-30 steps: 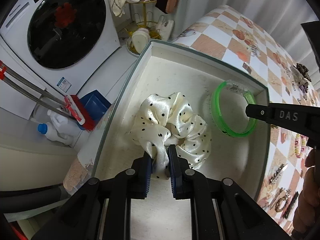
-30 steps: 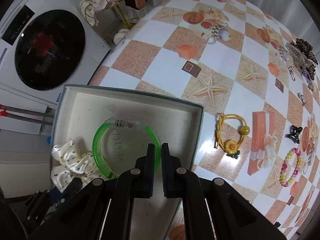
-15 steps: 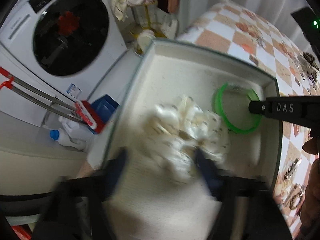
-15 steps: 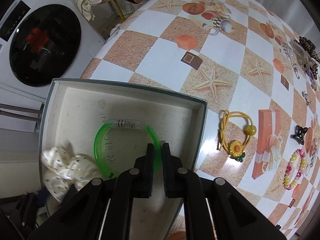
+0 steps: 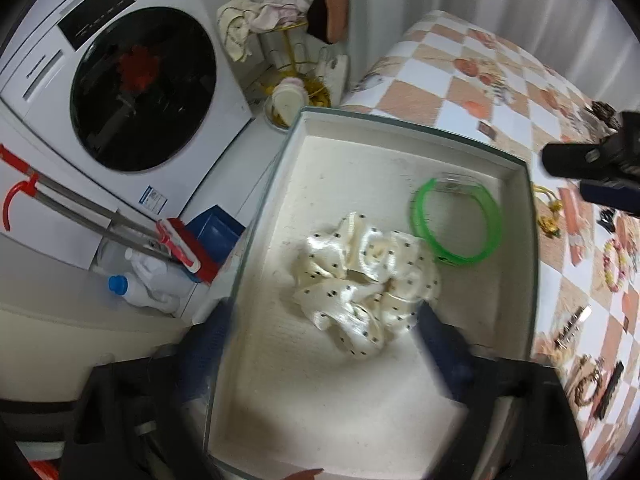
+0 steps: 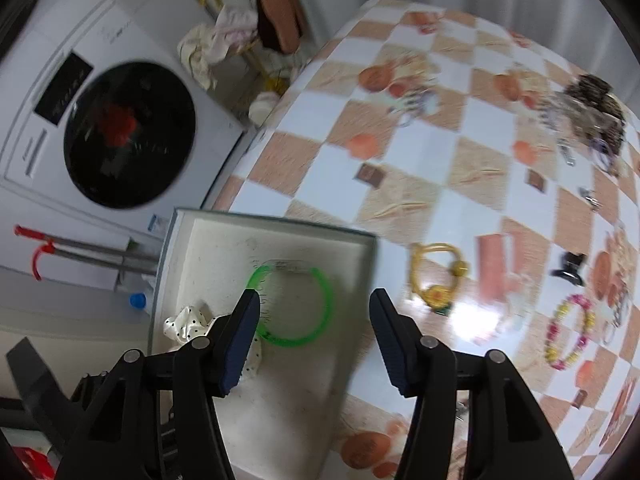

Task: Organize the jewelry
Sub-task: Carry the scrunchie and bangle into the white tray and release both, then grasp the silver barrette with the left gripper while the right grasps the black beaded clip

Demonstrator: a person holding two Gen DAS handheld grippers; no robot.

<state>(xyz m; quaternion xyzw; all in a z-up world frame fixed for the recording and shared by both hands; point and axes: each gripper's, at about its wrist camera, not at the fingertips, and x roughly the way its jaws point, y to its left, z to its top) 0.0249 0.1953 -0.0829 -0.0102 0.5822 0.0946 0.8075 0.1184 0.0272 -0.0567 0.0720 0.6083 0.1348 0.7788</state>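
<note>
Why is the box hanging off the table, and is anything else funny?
The white box sits at the table's corner, its left side apparently past the edge, over the floor, so it could tip. Inside, the spotted scrunchie lies crumpled, touching the green bracelet. Nothing looks spilled or broken.

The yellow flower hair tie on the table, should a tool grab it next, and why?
Probably yes: move the right tool, opening and holding nothing, over to the yellow flower hair tie. The scrunchie and green bracelet already lie inside the box, and it's the closest piece outside.
</note>
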